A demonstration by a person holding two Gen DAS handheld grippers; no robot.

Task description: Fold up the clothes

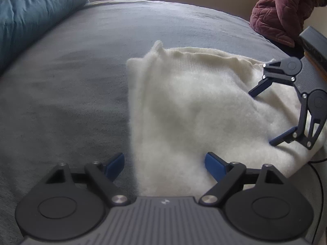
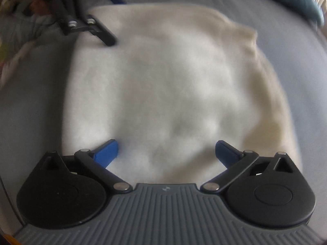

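A fluffy cream-white garment (image 1: 184, 110) lies folded into a rough rectangle on a grey bed sheet (image 1: 67, 94). My left gripper (image 1: 164, 164) is open over the garment's near left edge, one blue pad over the sheet and one over the cloth. My right gripper (image 1: 260, 118) is also open, over the garment's right side. In the right wrist view the same garment (image 2: 169, 85) fills the middle, my right gripper (image 2: 166, 151) spread wide over its near edge, and the left gripper's fingers (image 2: 104, 33) at the top left. Nothing is held.
A teal pillow (image 1: 34, 20) lies at the far left of the bed. A maroon quilted jacket (image 1: 286, 10) rests at the far right. A thin black cable (image 1: 318, 183) runs along the right edge. Grey sheet stretches left of the garment.
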